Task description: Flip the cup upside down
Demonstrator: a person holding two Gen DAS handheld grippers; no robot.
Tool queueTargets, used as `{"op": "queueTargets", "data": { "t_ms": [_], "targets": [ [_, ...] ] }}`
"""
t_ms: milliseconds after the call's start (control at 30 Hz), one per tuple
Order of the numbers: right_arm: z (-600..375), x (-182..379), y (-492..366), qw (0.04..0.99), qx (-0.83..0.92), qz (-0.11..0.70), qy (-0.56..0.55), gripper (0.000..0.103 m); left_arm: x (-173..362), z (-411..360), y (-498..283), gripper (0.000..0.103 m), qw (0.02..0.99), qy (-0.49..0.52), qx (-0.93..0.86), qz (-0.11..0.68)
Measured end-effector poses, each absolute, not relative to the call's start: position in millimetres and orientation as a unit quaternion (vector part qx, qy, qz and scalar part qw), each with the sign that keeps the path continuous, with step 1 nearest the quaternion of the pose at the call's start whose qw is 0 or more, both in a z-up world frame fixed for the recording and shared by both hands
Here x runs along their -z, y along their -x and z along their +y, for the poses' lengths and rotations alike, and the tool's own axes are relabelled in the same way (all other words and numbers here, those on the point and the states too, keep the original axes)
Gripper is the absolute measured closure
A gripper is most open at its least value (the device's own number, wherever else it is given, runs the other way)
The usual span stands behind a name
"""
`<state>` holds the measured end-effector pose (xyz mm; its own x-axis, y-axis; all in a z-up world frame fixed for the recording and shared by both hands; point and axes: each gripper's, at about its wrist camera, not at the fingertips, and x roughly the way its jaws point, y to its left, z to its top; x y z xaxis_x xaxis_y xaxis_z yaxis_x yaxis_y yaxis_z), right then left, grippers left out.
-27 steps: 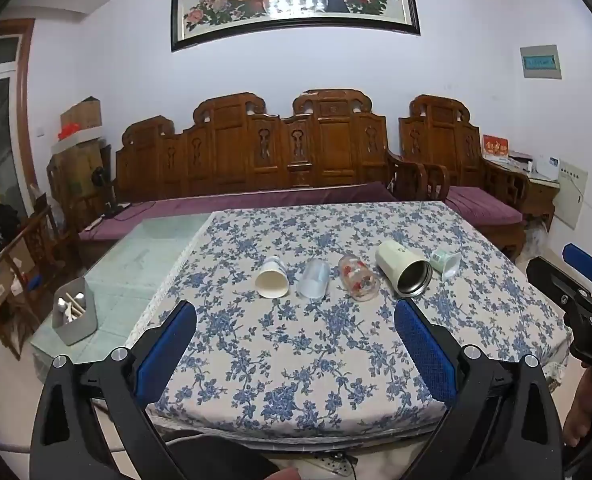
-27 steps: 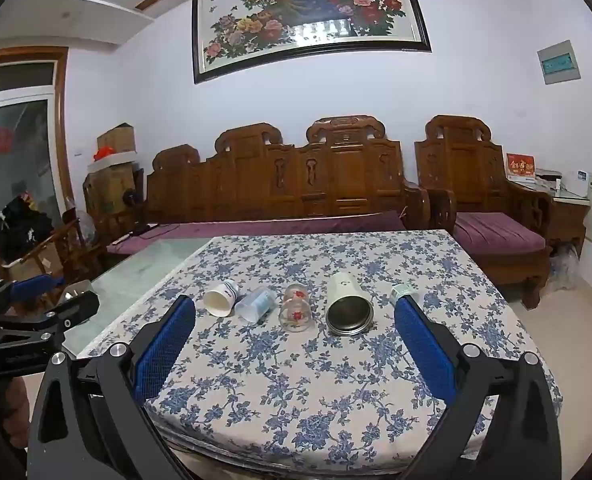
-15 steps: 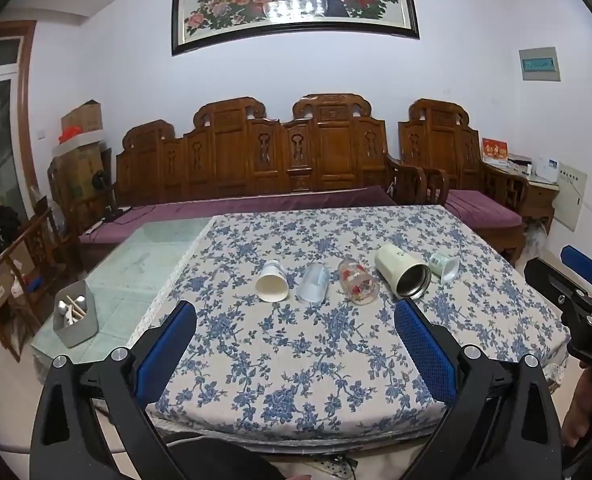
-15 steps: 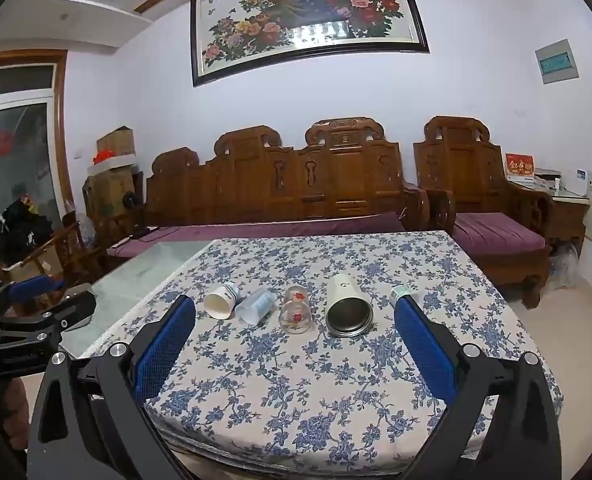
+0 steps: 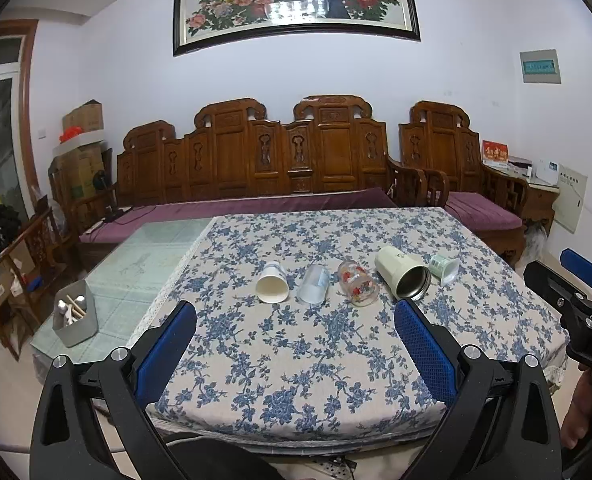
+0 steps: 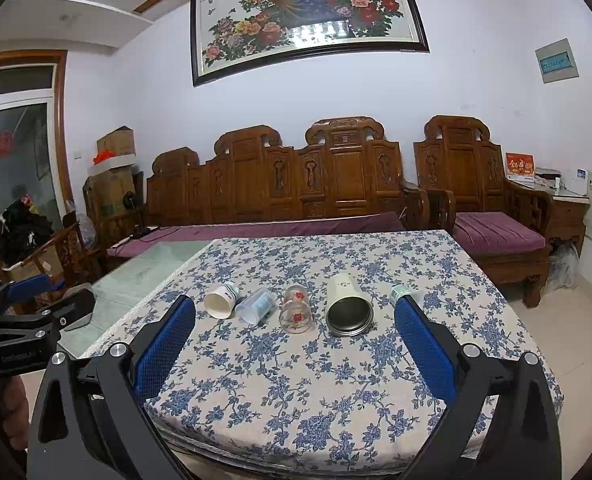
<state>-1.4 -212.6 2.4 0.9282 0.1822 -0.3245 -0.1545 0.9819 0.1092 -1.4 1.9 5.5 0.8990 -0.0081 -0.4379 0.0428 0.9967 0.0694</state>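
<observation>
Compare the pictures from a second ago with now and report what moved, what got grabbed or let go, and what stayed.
Hardly anything. The left tool eased back or tilted very slightly, so the table looks a touch lower and smaller in its view. Nothing was grabbed or released. Both tools remain open and empty, the right tool holds steady, and all five cups, from the paper cup to the steel-lined mug, still lie on their sides in a row.

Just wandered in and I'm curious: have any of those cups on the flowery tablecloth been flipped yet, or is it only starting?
Only starting. Nothing is done: all five cups lie on their sides, from the white paper cup to the cream metal-lined tumbler. Nothing is in hand: the left claw and right claw are both open, short of the row. Every flip remains.
</observation>
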Motion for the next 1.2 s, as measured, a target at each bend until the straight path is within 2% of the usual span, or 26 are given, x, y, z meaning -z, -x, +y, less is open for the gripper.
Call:
{"op": "queueTargets", "data": {
  "t_ms": [1200],
  "targets": [
    [-214.1,-3.2,0.6,0.981,-0.085,0.171,-0.043,0.003,-21.1,-1.7,5.9,0.007,0.975,-0.039,0.014,0.216]
  ]
}}
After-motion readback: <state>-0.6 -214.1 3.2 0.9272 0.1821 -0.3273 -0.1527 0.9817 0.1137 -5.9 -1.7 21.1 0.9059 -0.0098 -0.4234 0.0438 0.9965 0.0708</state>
